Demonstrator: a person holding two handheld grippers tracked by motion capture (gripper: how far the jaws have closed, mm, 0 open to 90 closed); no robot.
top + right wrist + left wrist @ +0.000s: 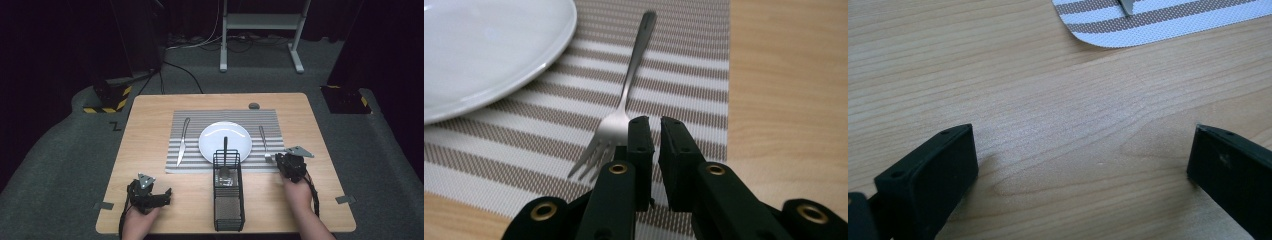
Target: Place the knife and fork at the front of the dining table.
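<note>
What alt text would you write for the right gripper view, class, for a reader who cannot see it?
The right gripper, its black fingers nearly shut with nothing between them, hovers beside the tines of a fork lying on a striped placemat. A white plate sits at upper left, and bare wooden table shows at right.

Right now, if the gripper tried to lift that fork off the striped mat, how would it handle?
The fork looks like polished metal, so probably stiff and slippery. It lies flat on the placemat, so pinching it from above may be awkward. Its thin handle could pivot if gripped near the tines.
</note>
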